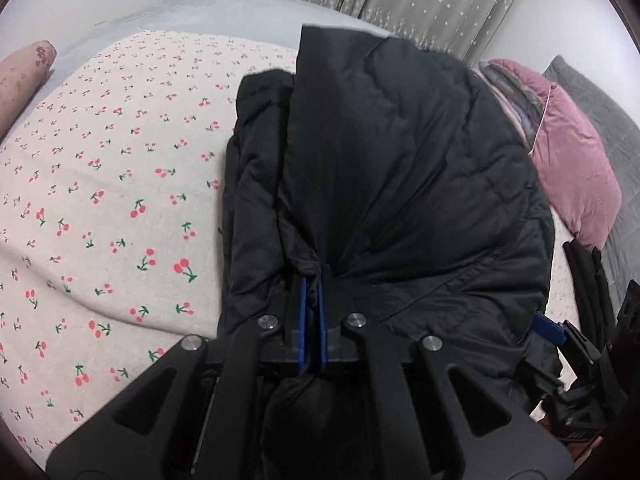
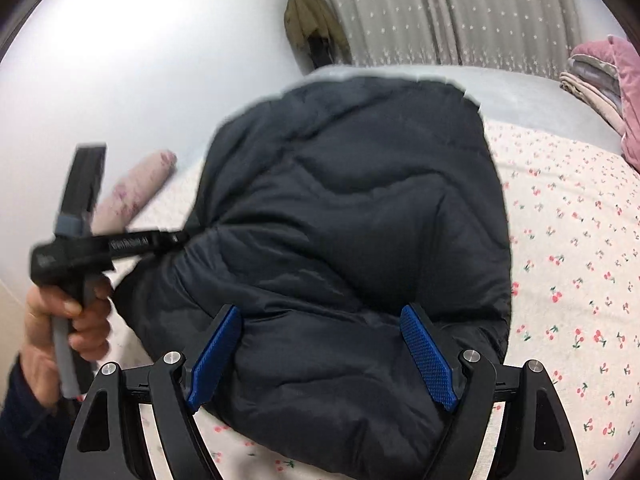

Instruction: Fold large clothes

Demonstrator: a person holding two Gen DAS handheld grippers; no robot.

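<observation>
Black padded jacket [image 1: 400, 168] bunched on cherry-print bed sheet [image 1: 100, 200]. Left gripper [image 1: 313, 280] clamped on jacket fold; right gripper [image 2: 320, 344] wide open, straddling near edge. Lower fold flat, align edges before release.

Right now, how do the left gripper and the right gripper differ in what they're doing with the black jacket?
The left gripper is shut, pinching a gathered fold of the black jacket; the right gripper stands wide open, its pads straddling the jacket's bulk without pinching it. In the right wrist view a hand holds the left gripper; no hand shows on the right one. Both have blue pads.
</observation>
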